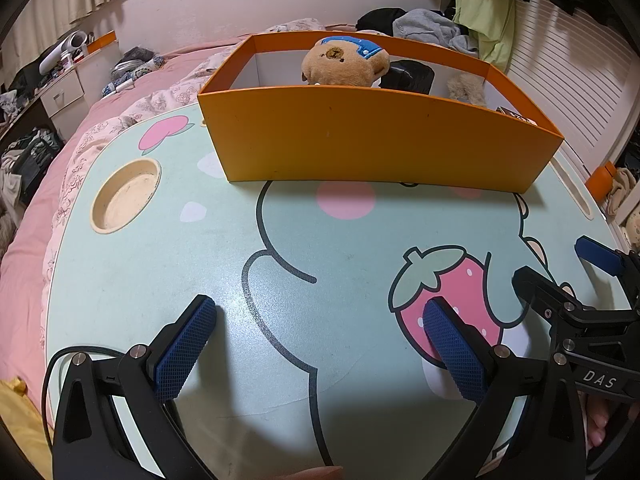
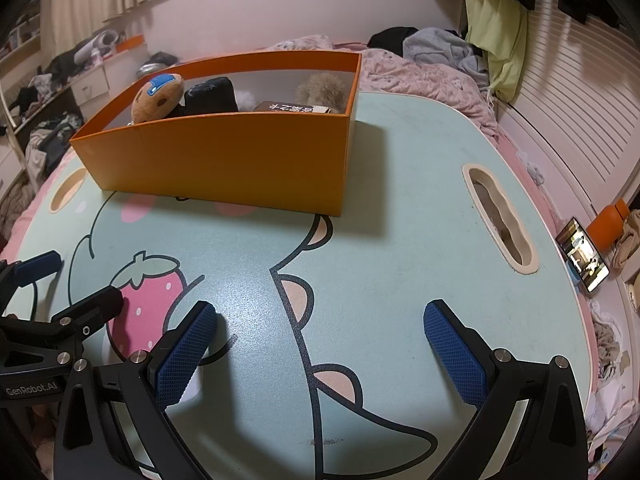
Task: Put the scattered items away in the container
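An orange box stands at the far side of the mint cartoon lap table. Inside it sit a brown plush bear with a blue patch, a black item, a tan furry item and a dark packet with white writing. My left gripper hovers open over the near tabletop, holding nothing. My right gripper is open and empty too, just to the right of the left one.
The table has a round cup recess at left and a long slot at right. It rests on a bed with pink bedding. Piled clothes lie behind. A lit phone and an orange bottle sit at right.
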Available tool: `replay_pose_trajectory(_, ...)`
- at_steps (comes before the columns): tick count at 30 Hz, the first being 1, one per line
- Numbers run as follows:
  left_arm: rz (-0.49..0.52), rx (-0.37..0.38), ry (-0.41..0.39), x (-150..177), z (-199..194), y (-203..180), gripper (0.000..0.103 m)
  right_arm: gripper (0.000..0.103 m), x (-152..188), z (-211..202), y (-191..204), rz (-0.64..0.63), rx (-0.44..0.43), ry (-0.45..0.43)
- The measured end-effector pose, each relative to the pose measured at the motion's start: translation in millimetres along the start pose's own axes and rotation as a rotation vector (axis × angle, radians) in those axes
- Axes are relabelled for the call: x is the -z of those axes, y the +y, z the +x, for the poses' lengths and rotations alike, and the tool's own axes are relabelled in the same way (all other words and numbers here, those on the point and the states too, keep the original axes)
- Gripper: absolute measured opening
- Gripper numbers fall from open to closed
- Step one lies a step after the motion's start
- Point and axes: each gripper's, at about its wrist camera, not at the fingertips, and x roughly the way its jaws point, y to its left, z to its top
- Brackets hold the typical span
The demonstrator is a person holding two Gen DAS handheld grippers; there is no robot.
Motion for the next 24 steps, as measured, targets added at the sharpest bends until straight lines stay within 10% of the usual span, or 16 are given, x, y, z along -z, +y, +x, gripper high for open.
replay_pose_trajectory(24,-0.012,-0.009,0.000,0.0,0.1,0.6,0.103,0.103,-0.2,-0.2,0.7,0.000,0.000,0.000)
